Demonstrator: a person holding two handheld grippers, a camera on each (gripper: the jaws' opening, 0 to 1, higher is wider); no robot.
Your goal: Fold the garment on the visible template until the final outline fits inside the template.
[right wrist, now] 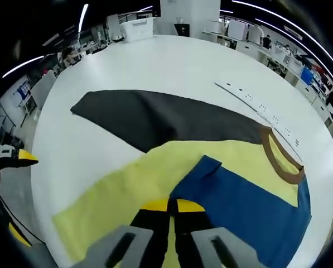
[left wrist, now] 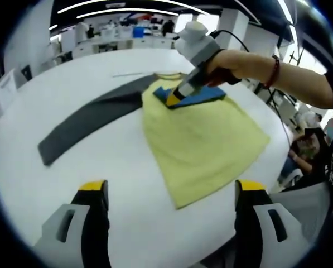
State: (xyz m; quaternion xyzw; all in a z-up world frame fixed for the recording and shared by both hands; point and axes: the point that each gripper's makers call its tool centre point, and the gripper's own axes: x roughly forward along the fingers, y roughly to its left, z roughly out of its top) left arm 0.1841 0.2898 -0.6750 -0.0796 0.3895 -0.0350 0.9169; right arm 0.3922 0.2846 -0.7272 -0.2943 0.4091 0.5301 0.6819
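Nearest you in the left gripper view, your left gripper hangs over bare white bench with its yellow-tipped jaws spread wide and nothing between them. Just beyond them lies the garment, a pale yellow shirt spread flat on the bench, one corner reaching toward the near edge. Farther along it, your right gripper comes in from the right, held in your hand with a red band at the wrist, its tip down on the blue sleeve that is folded over the yellow cloth. In the right gripper view, that gripper's jaws are pressed together at the edge of the blue sleeve; you cannot tell whether cloth is pinched between them. The yellow body runs off to the left of the jaws, and a brown collar band curves at the far right. Beyond the garment, the dark grey template lies flat, a long strip partly covered by the yellow cloth; in the left gripper view it stretches leftward across the bench. Past it a white ruler-like strip with dark marks sits on the bench; the marks are too small to read, and no other writing is legible.
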